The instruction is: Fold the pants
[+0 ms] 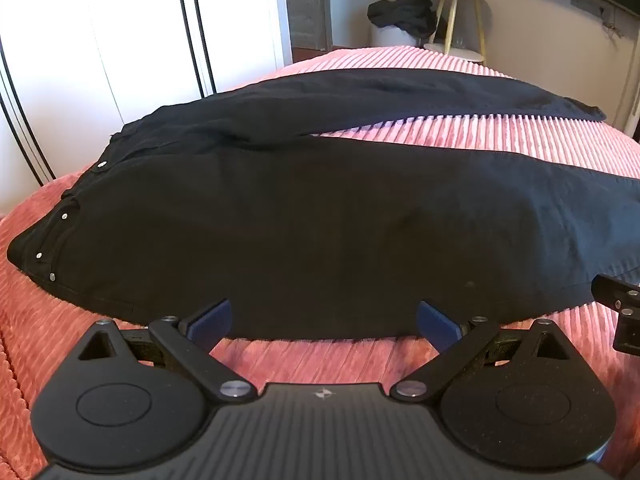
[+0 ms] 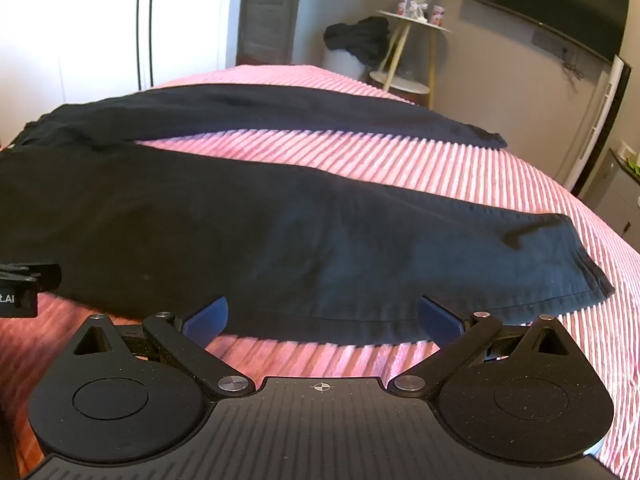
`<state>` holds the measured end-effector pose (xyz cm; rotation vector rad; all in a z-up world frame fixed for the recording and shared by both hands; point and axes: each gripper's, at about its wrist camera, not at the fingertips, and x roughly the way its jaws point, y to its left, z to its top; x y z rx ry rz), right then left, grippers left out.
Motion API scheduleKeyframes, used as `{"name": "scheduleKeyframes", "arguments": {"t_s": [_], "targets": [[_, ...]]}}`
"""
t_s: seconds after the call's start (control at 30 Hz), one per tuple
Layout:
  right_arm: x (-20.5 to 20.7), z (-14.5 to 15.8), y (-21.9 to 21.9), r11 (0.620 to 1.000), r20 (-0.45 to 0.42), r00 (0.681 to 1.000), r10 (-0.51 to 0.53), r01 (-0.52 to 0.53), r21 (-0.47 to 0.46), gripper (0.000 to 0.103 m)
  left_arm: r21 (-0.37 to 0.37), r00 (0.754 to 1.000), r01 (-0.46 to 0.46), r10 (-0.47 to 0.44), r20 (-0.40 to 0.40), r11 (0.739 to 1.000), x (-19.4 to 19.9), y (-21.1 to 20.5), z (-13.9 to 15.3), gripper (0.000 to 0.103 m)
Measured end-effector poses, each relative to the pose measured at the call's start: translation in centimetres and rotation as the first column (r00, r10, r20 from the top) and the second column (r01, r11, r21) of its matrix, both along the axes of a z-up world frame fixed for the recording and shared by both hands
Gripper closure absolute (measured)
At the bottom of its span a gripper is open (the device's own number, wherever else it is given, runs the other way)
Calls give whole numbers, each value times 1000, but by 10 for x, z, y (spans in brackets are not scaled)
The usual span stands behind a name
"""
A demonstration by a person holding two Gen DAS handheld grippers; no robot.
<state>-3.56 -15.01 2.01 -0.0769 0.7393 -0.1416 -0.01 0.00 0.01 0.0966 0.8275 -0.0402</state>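
Observation:
Black pants (image 1: 304, 224) lie spread flat on the pink ribbed bedspread (image 1: 500, 140), waistband with metal buttons at the left, two legs splayed apart toward the right. My left gripper (image 1: 324, 320) is open, its blue pads (image 1: 210, 318) straddling the near edge of the near leg at thigh level. My right gripper (image 2: 324, 316) is open at the near edge of the same leg (image 2: 320, 240), closer to the hem (image 2: 588, 276). The right gripper also shows in the left wrist view (image 1: 622, 312). Neither holds fabric.
A white wardrobe (image 1: 120, 40) stands behind the bed at the left. A small round side table (image 2: 412, 48) and a white bin draped with dark clothes (image 2: 356, 44) stand beyond the far edge. A TV (image 2: 548, 4) hangs on the right wall.

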Motion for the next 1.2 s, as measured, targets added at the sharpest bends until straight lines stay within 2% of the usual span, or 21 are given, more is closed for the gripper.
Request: {"name": "scheduleKeyframes", "arguments": {"t_s": [1.2], "targets": [[1, 0, 0, 1000, 3, 1000, -2, 2, 8, 0, -1, 1000, -6, 6, -22, 1000, -2, 2, -9, 4]]}}
